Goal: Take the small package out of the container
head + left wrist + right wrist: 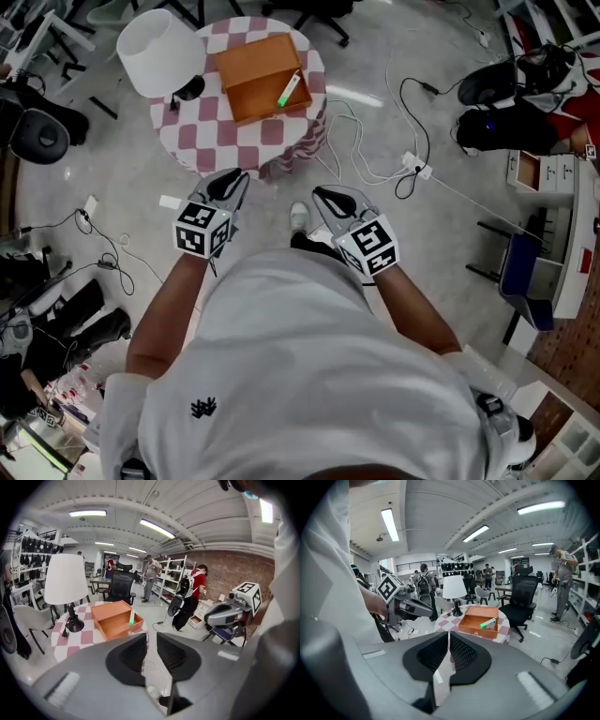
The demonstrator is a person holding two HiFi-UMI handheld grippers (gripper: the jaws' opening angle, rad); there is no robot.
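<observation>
Head view alone shows container [263,75] from above.

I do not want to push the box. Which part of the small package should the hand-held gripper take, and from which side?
Probably its raised upper edge. The package stands on edge, leaning against one side wall of the open box, and pokes slightly above the rim. Come from above, jaws across its thin faces.
</observation>
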